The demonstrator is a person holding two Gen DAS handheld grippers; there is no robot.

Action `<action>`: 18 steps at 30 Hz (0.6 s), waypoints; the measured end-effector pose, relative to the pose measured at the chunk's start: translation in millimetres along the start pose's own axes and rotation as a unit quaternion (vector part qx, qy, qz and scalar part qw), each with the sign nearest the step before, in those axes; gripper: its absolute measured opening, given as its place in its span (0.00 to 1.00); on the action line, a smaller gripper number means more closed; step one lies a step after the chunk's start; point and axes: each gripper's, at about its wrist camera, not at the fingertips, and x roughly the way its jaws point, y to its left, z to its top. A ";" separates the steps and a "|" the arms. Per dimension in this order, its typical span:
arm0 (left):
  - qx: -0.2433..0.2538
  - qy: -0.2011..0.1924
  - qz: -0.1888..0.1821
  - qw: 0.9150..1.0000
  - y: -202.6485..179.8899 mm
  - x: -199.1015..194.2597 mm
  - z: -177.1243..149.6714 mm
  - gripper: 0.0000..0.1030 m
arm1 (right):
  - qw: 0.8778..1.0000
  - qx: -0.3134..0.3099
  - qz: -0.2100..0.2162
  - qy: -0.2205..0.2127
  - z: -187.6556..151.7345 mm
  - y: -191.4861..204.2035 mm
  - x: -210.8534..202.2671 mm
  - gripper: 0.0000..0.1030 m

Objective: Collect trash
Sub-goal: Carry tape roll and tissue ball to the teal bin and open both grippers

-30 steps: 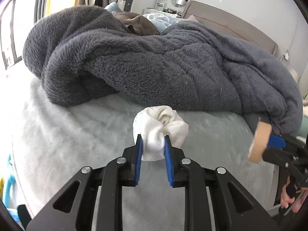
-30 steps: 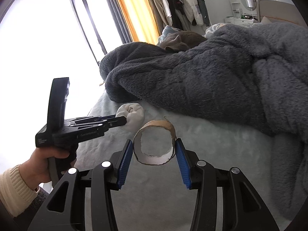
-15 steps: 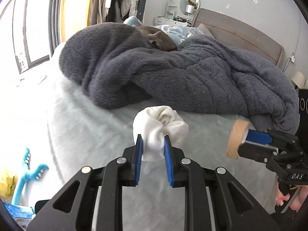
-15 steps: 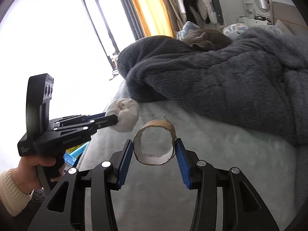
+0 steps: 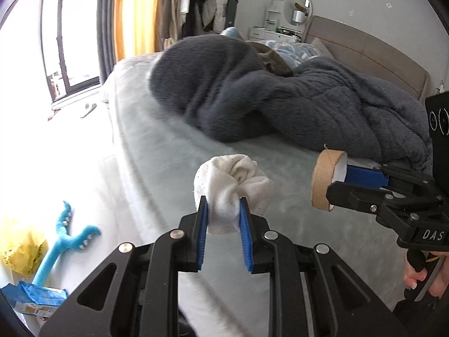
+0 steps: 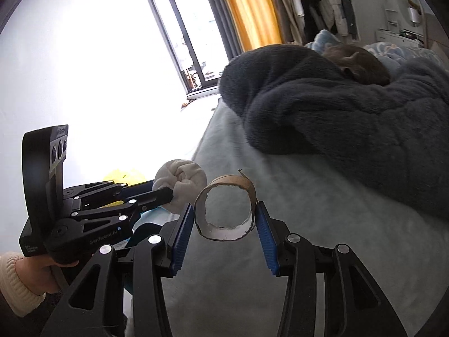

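A gray blanket point(image 5: 294, 104) is heaped on the bed point(image 5: 168, 151) beyond both grippers, the left gripper point(image 5: 223, 214) clenching a white rag point(image 5: 233, 185), the right gripper point(image 6: 226, 221) clamping a cardboard tube point(image 6: 224, 207).

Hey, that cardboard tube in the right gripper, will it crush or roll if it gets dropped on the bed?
The tube looks thin-walled and hollow, with a torn rim, so a hard squeeze would probably flatten it. It seems light. Being round, it may roll on the bed, though the fuzzy cover should slow it.
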 end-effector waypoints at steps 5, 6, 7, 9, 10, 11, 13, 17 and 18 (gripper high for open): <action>-0.016 -0.001 0.020 1.000 34.2 -14.6 -10.8 0.23 | 1.000 -0.011 0.016 0.006 6.1 26.9 21.8 0.45; -0.020 0.000 0.023 1.000 40.4 -16.3 -13.8 0.23 | 1.000 -0.014 0.020 0.009 6.5 32.4 27.0 0.45; -0.025 0.004 0.027 0.999 49.3 -18.2 -17.7 0.23 | 0.999 -0.017 0.024 0.012 6.9 38.9 32.6 0.45; -0.032 0.010 0.032 0.999 60.3 -20.3 -22.0 0.23 | 0.999 -0.023 0.030 0.017 7.4 49.7 40.0 0.45; -0.037 0.014 0.036 0.999 68.8 -21.6 -25.8 0.23 | 0.999 -0.027 0.033 0.019 7.5 55.3 44.1 0.45; -0.041 0.017 0.037 0.998 74.9 -22.4 -28.2 0.23 | 0.999 -0.031 0.037 0.021 7.9 61.6 48.5 0.45; -0.048 0.025 0.041 0.998 86.9 -24.1 -34.5 0.23 | 0.998 -0.037 0.046 0.025 8.5 74.4 57.3 0.45; -0.078 0.052 0.031 0.995 110.1 -23.7 -47.7 0.23 | 0.996 -0.044 0.063 0.035 8.9 94.7 73.3 0.45; -0.081 0.057 0.032 0.995 114.7 -23.5 -51.0 0.23 | 0.996 -0.046 0.066 0.038 8.6 100.7 77.5 0.45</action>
